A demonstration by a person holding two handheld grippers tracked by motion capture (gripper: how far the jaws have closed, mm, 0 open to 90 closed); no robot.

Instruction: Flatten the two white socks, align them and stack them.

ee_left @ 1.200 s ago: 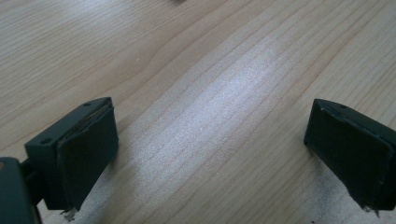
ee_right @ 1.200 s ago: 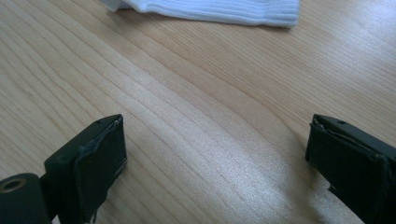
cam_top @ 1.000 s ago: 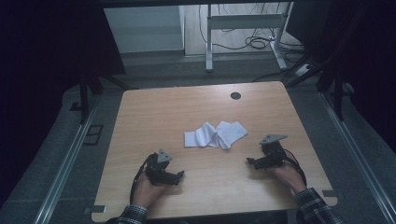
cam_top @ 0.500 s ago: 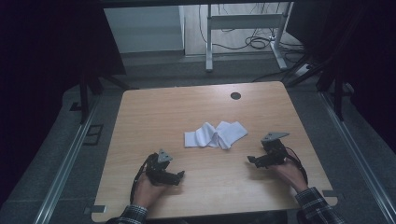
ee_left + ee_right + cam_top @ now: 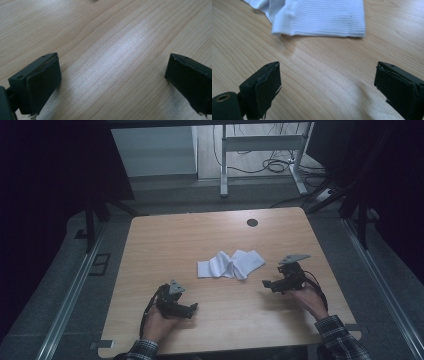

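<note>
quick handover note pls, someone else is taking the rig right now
Left gripper: open, holding nothing, low over bare wood near the table's front edge.
Right gripper: open, holding nothing, pointed at the white sock, a short gap away.
Sock lies crumpled mid-table, untouched by either gripper.
Done: nothing visible yet.
Left: likely close in with the right gripper, grasp the ribbed cuff, then handle the sock.

Left tongs (image 5: 112, 82) spread wide, jaws apart over bare wooden tabletop (image 5: 105, 37); nothing between them.

Sock (image 5: 230, 264) lies mid-table (image 5: 165, 245), between both grippers.
</note>
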